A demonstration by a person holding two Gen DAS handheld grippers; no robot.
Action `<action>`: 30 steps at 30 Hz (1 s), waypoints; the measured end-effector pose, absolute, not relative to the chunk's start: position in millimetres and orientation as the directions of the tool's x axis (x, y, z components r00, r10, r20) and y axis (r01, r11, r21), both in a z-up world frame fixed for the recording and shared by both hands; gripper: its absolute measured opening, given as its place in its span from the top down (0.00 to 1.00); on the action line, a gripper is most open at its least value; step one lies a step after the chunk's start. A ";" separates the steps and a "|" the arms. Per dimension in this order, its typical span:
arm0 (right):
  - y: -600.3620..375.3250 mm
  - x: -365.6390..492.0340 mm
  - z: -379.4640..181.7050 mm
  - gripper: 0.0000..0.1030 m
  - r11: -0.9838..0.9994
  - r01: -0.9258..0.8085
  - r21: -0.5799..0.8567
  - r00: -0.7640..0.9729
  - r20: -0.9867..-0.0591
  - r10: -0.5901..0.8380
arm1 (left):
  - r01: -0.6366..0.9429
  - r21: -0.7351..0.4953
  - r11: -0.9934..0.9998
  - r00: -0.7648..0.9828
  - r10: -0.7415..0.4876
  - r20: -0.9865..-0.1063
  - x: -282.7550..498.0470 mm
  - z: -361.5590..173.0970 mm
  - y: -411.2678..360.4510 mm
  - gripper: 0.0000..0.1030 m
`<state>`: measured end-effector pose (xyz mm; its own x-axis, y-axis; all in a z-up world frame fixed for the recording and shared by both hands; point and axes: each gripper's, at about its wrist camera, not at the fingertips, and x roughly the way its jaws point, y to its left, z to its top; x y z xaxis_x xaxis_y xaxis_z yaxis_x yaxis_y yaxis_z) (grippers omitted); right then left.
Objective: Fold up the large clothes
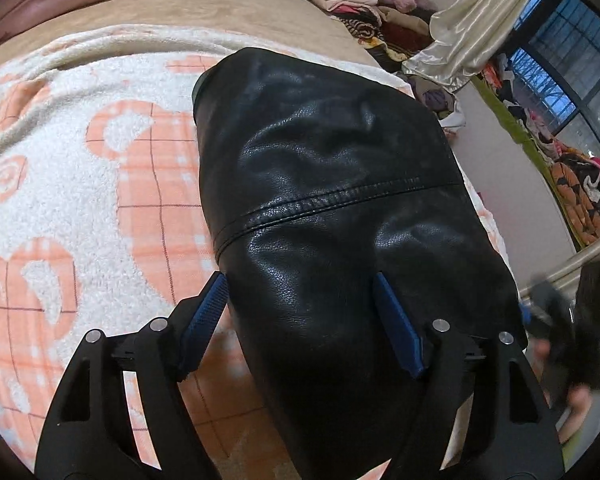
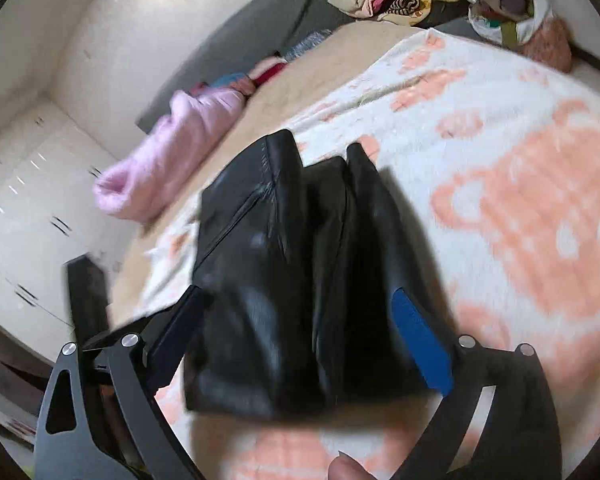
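Blue pads of the left claw (image 1: 300,328) stood spread apart, one on each side of the near end of the black leather jacket (image 1: 328,184), not squeezing it. That jacket lay folded into a thick bundle on the white and orange blanket (image 1: 79,168) on the bed. Over on the other side, the right claw (image 2: 300,336) was wide open too, with the bundle between its pads. Such leather looked heavy, thick and slippery. It would likely spring open, so a firm pinch on a folded edge or seam seemed best.
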<state>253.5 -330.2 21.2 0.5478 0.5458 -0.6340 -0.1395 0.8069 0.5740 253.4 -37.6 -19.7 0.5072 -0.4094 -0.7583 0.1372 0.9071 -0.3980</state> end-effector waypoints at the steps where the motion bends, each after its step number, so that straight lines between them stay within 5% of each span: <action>1: -324.0 266.1 21.1 0.11 0.823 -0.143 0.550 0.528 -0.661 0.534 | 0.135 -0.395 0.909 0.508 -0.405 -0.760 253.9 -19.4 -37.4 0.36; 2: -318.1 278.2 21.7 0.18 0.840 -0.149 0.522 0.520 -0.681 0.516 | 0.134 -0.389 0.911 0.509 -0.400 -0.762 253.9 -18.7 -37.8 0.36; 3: -305.2 286.8 23.7 0.64 0.859 -0.194 0.475 0.505 -0.702 0.502 | 0.134 -0.387 0.912 0.509 -0.398 -0.763 252.2 -16.4 -39.6 0.36; 4: -296.0 291.0 26.6 0.78 0.872 -0.226 0.435 0.499 -0.717 0.487 | 0.129 -0.389 0.912 0.507 -0.398 -0.765 252.9 -13.8 -39.3 0.36; 6: -295.3 289.4 38.1 0.83 0.850 -0.273 0.451 0.515 -0.678 0.525 | 0.121 -0.402 0.908 0.503 -0.405 -0.763 252.4 -7.3 -38.5 0.35; 10: -338.3 278.4 64.5 0.83 0.797 -0.290 0.529 0.603 -0.546 0.582 | 0.178 -0.358 0.916 0.551 -0.395 -0.735 247.5 18.1 -41.6 0.34; 20: -376.1 298.0 -34.1 0.79 0.782 -0.122 0.611 0.506 -0.639 0.579 | 0.160 -0.330 0.930 0.493 -0.365 -0.790 257.6 -12.0 -79.8 0.20; 24: -372.9 292.1 -37.4 0.72 0.769 -0.116 0.629 0.512 -0.625 0.589 | 0.147 -0.320 0.936 0.497 -0.350 -0.794 258.0 -15.9 -86.0 0.16; 28: -386.6 279.4 -31.2 0.44 0.745 -0.082 0.662 0.544 -0.596 0.591 | 0.150 -0.310 0.939 0.509 -0.342 -0.790 252.8 -11.4 -87.8 0.16; 30: -391.2 270.3 -23.5 0.41 0.754 -0.091 0.651 0.561 -0.592 0.579 | 0.156 -0.285 0.946 0.520 -0.324 -0.791 248.9 -8.9 -87.0 0.16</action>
<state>270.3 -391.2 -23.5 0.5608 0.5789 -0.5919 -0.0913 0.7538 0.6507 248.9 -87.0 -8.9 0.5197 -0.3235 -0.7907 0.1558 0.9459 -0.2846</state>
